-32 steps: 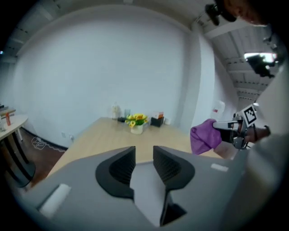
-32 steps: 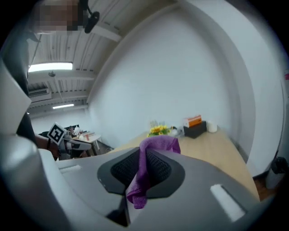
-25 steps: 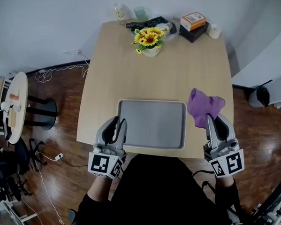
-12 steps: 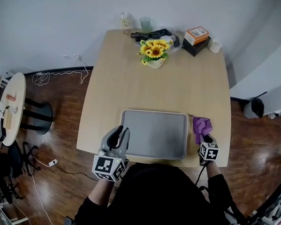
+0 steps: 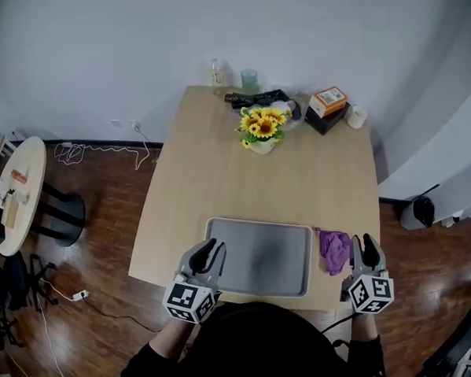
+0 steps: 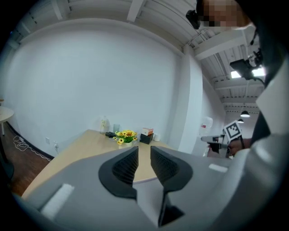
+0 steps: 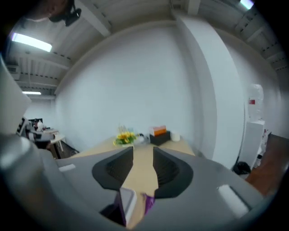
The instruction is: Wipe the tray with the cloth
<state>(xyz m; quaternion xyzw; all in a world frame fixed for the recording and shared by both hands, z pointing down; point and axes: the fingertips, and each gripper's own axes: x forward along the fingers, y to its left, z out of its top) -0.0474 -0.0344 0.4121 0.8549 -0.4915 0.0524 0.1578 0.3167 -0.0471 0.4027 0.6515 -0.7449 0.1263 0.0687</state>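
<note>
The left gripper (image 6: 144,157) has its jaws only a narrow slit apart and it grips nothing; through the gap the wooden table (image 5: 219,177) can be seen. This gripper is over the near left corner of the grey tray (image 5: 262,253). The right gripper (image 7: 143,158) is parted a little wider, also with nothing between its pads, and it is at the near right edge of the table. The purple cloth (image 5: 334,249) lies crumpled on the table, just beside the tray's right rim and close to the right gripper. At the far end stand sunflowers (image 5: 260,127) and an orange box (image 5: 328,102).
</note>
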